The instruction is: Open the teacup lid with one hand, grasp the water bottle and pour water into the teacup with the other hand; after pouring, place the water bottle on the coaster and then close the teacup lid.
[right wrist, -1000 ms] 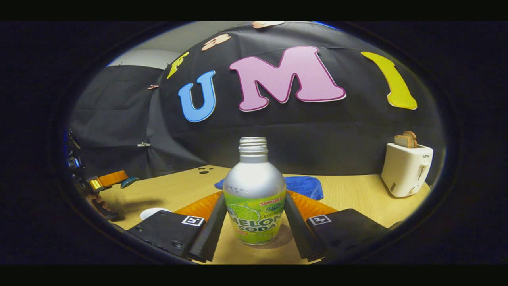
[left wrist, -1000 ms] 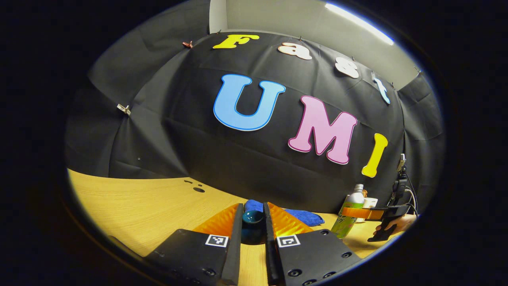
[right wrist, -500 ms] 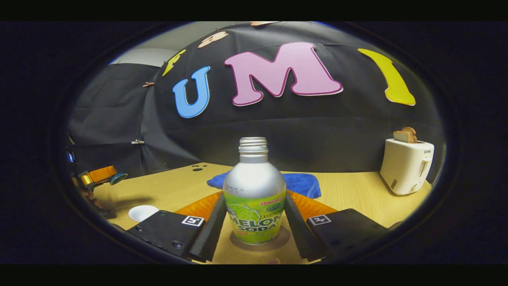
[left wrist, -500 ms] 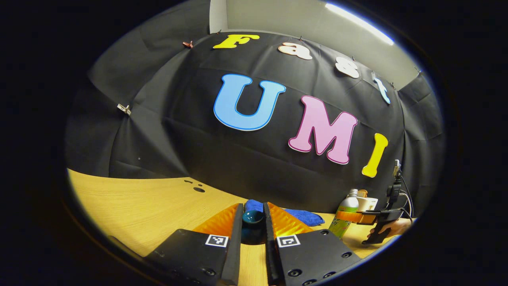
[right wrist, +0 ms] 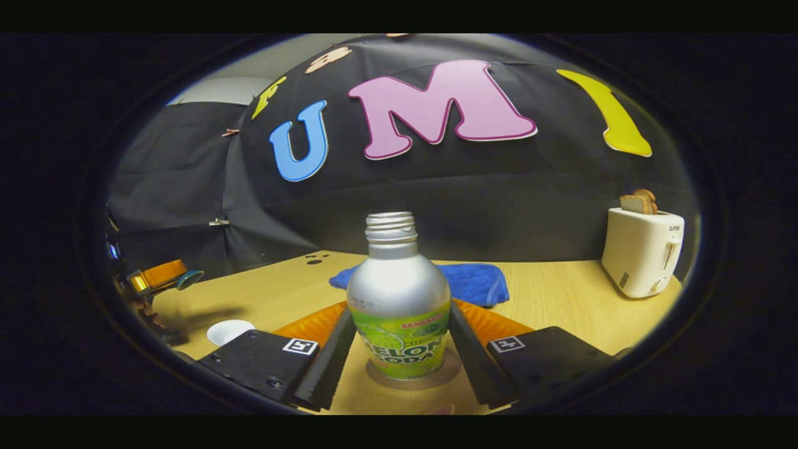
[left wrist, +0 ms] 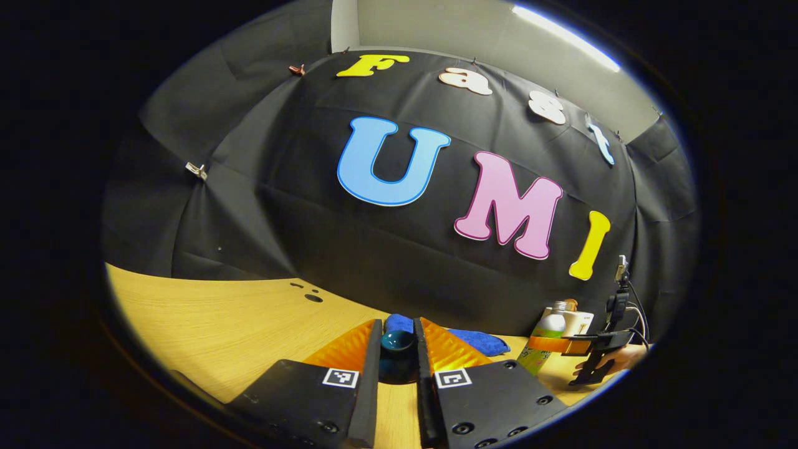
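- The left gripper view sits low over the light wooden table [left wrist: 218, 324], facing the black cloth wall, close behind its own fingers [left wrist: 373, 355].
- The right gripper view, equally low, faces the same wall.
- Both share the folded blue cloth [left wrist: 477, 340] [right wrist: 471, 280] beyond the fingers and the cream plastic toaster [right wrist: 642, 249].

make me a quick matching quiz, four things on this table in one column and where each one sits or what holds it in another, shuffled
Things:
1. water bottle
2. teacup lid
3. blue cloth
4. toaster

Places:
A. far right of the table, bread in its slots
B. between the right tongs, over the brown coaster
C. flat on the table behind the bottle
D. pinched in the left tongs

Pairs: 1-B, 2-D, 3-C, 4-A
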Tool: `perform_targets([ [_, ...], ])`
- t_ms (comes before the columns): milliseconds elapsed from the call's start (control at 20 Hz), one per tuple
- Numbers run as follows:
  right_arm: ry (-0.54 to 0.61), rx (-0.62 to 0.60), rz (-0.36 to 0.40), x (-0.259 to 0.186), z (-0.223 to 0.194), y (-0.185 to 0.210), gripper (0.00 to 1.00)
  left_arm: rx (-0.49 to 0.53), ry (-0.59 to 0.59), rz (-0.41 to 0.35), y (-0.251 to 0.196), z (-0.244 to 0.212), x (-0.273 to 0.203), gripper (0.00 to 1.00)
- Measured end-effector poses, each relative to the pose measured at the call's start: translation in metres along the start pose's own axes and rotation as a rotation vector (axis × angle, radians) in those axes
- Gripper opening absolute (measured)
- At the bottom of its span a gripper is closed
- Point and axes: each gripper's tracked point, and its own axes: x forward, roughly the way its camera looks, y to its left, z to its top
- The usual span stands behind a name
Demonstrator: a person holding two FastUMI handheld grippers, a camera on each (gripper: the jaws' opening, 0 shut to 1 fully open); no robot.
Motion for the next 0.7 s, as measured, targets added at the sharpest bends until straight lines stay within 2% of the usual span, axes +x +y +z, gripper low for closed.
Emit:
perform_targets([
  [50, 0.005, 0.005, -0.001, -0.001, -0.001, 0.001, 0.85, 0.003, 0.000, 0.000, 0.000, -0.001, 0.000, 0.33],
  [100, 0.009, 0.011, -0.006, -0.002, -0.002, 0.000, 0.93, 0.006, -0.002, 0.001, 0.000, 0.000, 0.000, 0.30],
  [150, 0.011, 0.020, -0.008, -0.006, -0.002, 0.000, 0.90, 0.007, -0.004, 0.001, 0.000, 0.000, 0.000, 0.30],
  [200, 0.015, 0.030, -0.012, -0.009, -0.002, 0.000, 0.98, 0.006, -0.006, 0.002, 0.001, 0.001, 0.000, 0.30],
  [350, 0.018, 0.048, -0.031, -0.029, -0.002, -0.002, 0.98, 0.023, -0.014, 0.005, 0.001, 0.002, -0.001, 0.30],
  [400, 0.010, 0.054, -0.041, -0.040, -0.003, -0.002, 0.98, 0.034, -0.016, 0.000, -0.001, 0.002, -0.001, 0.34],
  [450, 0.004, 0.066, -0.050, -0.053, -0.005, 0.000, 0.98, 0.043, -0.016, -0.008, -0.002, 0.002, -0.001, 0.30],
  [500, -0.007, 0.072, -0.056, -0.069, -0.005, 0.006, 0.98, 0.047, -0.017, -0.021, -0.004, 0.003, -0.001, 0.33],
  [700, -0.099, -0.043, -0.107, -0.119, 0.007, 0.023, 0.98, 0.019, 0.015, -0.099, -0.035, 0.000, -0.003, 0.30],
])
